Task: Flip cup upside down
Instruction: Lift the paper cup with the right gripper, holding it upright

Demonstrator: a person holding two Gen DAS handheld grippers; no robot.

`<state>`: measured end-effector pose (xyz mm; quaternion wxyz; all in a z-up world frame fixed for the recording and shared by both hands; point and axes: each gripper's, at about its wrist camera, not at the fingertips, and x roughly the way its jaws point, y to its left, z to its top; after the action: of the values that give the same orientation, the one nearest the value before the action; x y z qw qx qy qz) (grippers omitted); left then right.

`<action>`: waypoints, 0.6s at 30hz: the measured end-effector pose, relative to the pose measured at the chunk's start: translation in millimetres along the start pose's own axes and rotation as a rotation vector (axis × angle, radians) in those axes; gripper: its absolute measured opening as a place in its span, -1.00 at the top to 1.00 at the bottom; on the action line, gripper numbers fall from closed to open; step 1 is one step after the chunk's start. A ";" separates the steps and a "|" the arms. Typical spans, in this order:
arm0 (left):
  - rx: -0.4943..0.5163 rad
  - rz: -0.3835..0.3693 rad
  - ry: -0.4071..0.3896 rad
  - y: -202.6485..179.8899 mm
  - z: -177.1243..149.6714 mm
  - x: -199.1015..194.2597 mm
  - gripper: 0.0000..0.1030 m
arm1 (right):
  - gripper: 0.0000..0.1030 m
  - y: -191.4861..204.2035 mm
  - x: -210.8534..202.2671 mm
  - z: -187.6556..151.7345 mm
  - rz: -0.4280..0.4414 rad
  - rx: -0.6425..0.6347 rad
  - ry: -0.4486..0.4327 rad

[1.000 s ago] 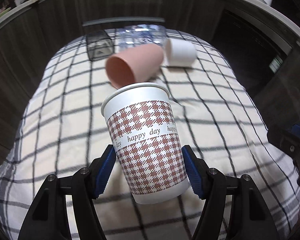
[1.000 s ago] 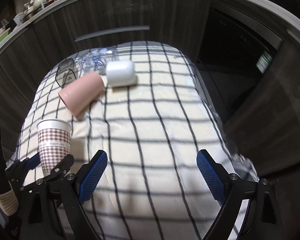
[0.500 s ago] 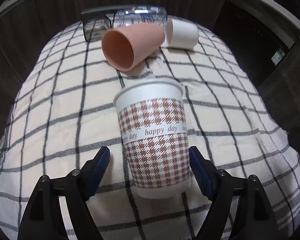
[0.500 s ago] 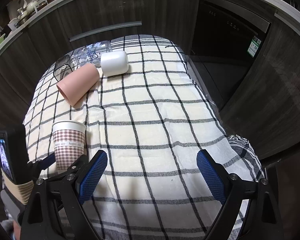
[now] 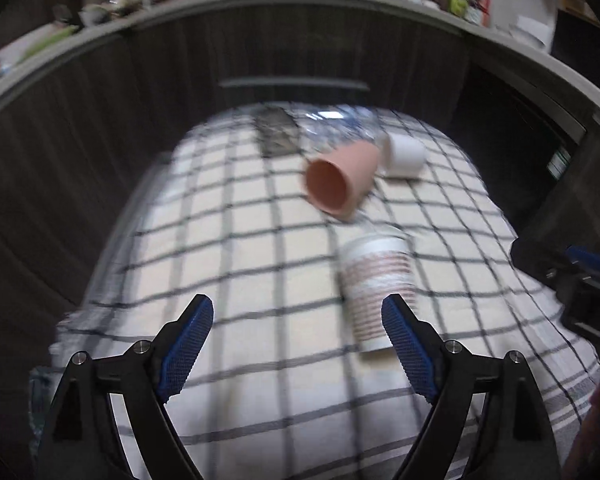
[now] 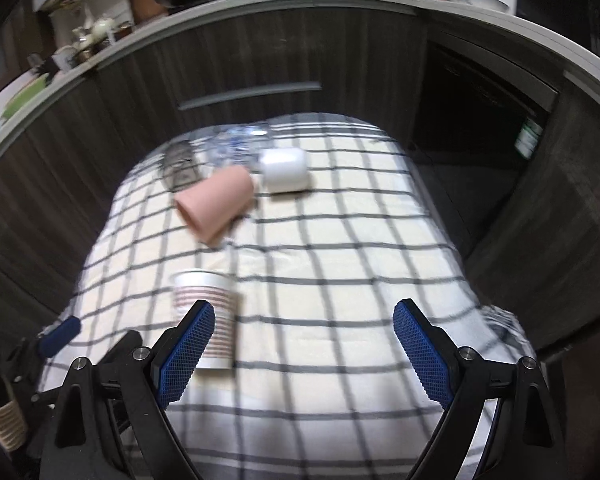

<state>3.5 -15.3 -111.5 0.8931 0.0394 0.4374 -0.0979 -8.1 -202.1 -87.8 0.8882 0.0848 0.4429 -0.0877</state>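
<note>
A paper cup (image 5: 376, 286) with a brown houndstooth pattern stands upright, rim up, on the checked cloth; it also shows in the right wrist view (image 6: 206, 312). My left gripper (image 5: 298, 346) is open and empty, and the cup stands just beyond its right finger, outside the jaws. My right gripper (image 6: 304, 354) is open and empty, with the cup just behind its left finger. Both views are motion-blurred.
A pink cup (image 5: 340, 180) lies on its side farther back, next to a white cup (image 5: 405, 154) on its side, a clear plastic bottle (image 5: 336, 126) and a dark container (image 5: 277, 134). Dark cabinets (image 6: 260, 60) ring the checked table (image 6: 340, 264).
My left gripper has let go of the paper cup, opened wide, and pulled back and to the left. The cup now stands free on the cloth. My right gripper has shifted toward the cup.
</note>
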 end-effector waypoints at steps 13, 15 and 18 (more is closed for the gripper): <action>-0.192 0.163 -0.031 87.9 -35.1 -3.5 -0.68 | -0.76 77.6 53.4 -28.2 0.029 -0.071 -0.020; -0.205 0.152 -0.017 91.6 -37.0 2.7 -0.68 | -0.76 82.5 62.7 -36.8 0.007 -0.074 -0.024; -0.209 0.138 -0.012 91.7 -36.4 8.6 -0.68 | -0.76 85.3 74.6 -46.7 -0.017 -0.078 0.009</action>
<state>-0.3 78.8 -142.0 0.8995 -0.0245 0.4362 0.0096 19.7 -114.7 -169.1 0.8881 0.0466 0.4508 -0.0773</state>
